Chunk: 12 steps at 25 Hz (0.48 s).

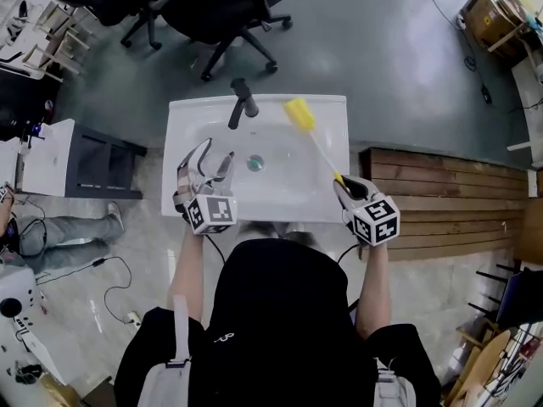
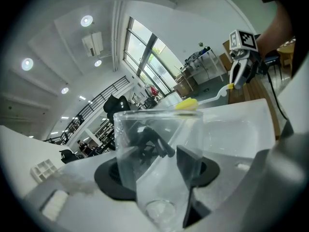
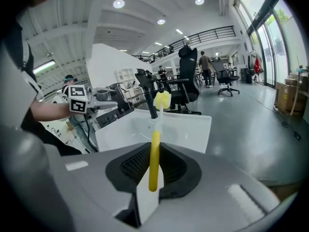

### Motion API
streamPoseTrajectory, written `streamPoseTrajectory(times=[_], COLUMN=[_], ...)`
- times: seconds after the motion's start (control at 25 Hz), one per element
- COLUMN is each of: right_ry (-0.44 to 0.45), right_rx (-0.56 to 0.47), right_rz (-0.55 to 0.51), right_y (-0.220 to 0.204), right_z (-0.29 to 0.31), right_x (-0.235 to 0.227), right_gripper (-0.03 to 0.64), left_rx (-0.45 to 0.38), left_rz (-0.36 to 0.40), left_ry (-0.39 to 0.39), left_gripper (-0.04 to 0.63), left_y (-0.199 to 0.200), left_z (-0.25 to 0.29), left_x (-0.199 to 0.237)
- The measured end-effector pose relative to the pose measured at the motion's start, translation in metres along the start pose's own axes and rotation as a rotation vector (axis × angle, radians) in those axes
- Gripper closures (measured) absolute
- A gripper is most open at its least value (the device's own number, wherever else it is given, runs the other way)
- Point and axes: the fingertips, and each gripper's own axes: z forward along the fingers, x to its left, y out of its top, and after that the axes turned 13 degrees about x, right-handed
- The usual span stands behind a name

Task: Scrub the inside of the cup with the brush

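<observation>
1. Head view: left gripper (image 1: pixel 212 164) clamped wide on clear plastic cup (image 1: pixel 209 170) over white ceramic sink (image 1: pixel 182 113). Right gripper (image 1: pixel 346 185) pinched narrow on long brush with yellow sponge head (image 1: pixel 316 142), angled over the basin, well apart from the cup.
2. Turn cup mouth toward sponge head, line stem up with cup axis, slide in, then twist against wall and bottom. Keep cup steady over the sink.
3. Left gripper view: shows cup (image 2: pixel 154 153) lying along the jaws, mouth facing away, nothing inside. Right gripper view: shows yellow handle (image 3: pixel 154 158) seated between the pads. Only from above: gap between brush and cup.
</observation>
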Motion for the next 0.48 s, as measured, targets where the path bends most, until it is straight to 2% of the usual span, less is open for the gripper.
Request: streamPoseTrajectory(times=[0.48], right_ry=[0.276], right_rx=[0.012], right_rz=[-0.253], right_y=[0.023], right_z=[-0.021], right_x=[0.068], right_gripper=[0.565], left_rx=[0.083], left_rz=[0.145], left_ry=[0.034], left_gripper=[0.330], left_y=[-0.017], left_z=[0.007], left_x=[0.005])
